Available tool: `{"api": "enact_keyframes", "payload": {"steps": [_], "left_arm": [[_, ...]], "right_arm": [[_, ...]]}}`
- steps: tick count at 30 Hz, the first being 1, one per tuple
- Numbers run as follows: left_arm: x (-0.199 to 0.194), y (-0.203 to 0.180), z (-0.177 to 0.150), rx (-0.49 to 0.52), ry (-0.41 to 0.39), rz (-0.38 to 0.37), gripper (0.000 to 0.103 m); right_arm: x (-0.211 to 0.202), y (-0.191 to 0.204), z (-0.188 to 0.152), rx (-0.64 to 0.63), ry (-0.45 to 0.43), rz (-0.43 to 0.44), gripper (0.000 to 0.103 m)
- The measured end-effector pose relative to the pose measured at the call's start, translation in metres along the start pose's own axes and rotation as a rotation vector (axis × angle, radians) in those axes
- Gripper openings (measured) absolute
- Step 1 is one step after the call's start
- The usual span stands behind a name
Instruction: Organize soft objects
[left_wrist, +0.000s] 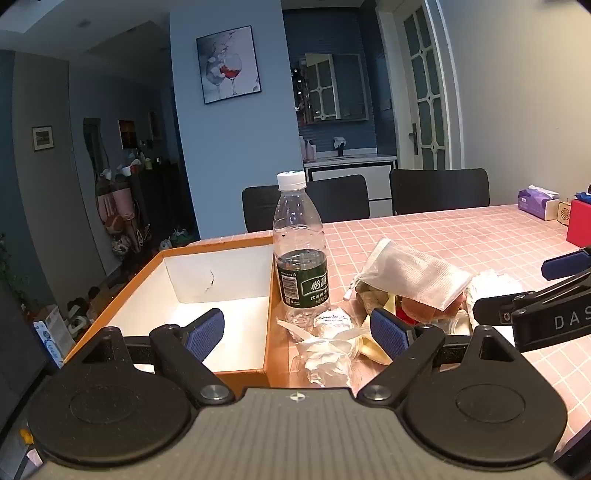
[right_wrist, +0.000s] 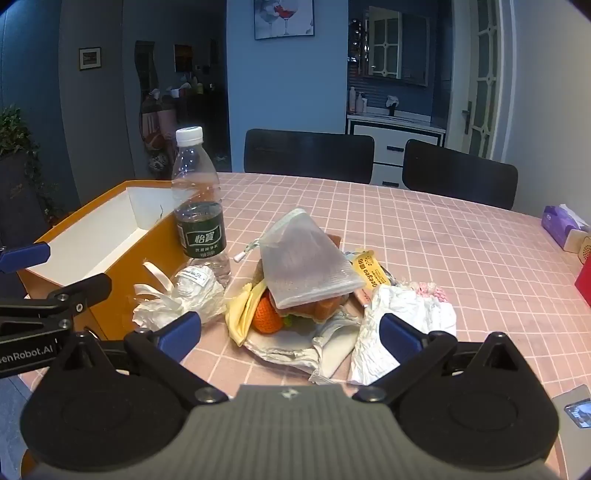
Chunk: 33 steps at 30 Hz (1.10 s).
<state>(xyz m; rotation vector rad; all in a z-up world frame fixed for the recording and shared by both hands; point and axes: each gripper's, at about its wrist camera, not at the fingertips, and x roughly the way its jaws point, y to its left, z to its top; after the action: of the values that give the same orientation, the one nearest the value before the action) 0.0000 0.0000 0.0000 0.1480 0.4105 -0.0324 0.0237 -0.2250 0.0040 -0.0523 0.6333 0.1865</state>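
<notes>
A pile of soft things lies on the pink checked tablecloth: a white mesh pouch (right_wrist: 306, 262) on top, an orange knitted strawberry (right_wrist: 266, 314), a yellow cloth (right_wrist: 242, 306), crumpled white wrappers (right_wrist: 399, 317) and a white bundle (right_wrist: 192, 288). The pouch also shows in the left wrist view (left_wrist: 410, 273). An open orange box (left_wrist: 218, 295) with a white, empty inside stands left of the pile (right_wrist: 110, 236). My left gripper (left_wrist: 297, 332) is open, astride the box's right wall. My right gripper (right_wrist: 290, 332) is open, just in front of the pile.
A water bottle (left_wrist: 300, 251) with a green label stands between box and pile (right_wrist: 199, 206). A purple tissue box (right_wrist: 561, 225) and a red box (left_wrist: 578, 221) sit at the far right. Two black chairs (right_wrist: 310, 155) stand behind the table.
</notes>
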Motion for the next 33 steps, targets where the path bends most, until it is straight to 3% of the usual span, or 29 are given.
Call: {"api": "enact_keyframes", "payload": {"steps": [33], "left_arm": [[0.006, 0.000, -0.004, -0.002, 0.020, 0.002, 0.103]], "right_arm": [[0.011, 0.003, 0.000, 0.002, 0.062, -0.004, 0.101]]}}
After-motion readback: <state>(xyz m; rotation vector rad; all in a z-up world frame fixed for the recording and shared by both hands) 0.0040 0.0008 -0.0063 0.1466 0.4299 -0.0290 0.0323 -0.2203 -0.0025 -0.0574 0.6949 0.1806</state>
